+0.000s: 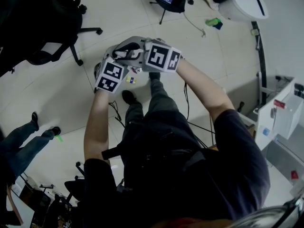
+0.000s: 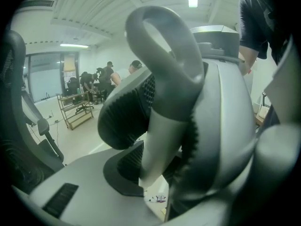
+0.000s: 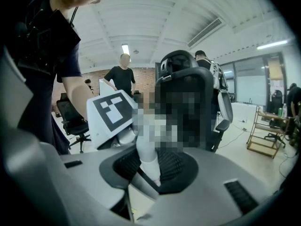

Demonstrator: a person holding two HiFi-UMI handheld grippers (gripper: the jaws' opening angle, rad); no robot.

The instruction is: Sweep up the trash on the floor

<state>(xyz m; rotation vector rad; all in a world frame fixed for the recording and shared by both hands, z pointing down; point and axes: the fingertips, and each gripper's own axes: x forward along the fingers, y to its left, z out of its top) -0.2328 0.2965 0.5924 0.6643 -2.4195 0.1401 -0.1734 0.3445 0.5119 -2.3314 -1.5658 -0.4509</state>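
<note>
The left gripper and right gripper both clamp 1 pale handle, probably a broom's, top centre of the head view, ready to sweep the trash just below.

No words or numbers to read here. Only black-and-white square patterns on the left cube and right cube; the cabinet's small tags are illegible.
</note>
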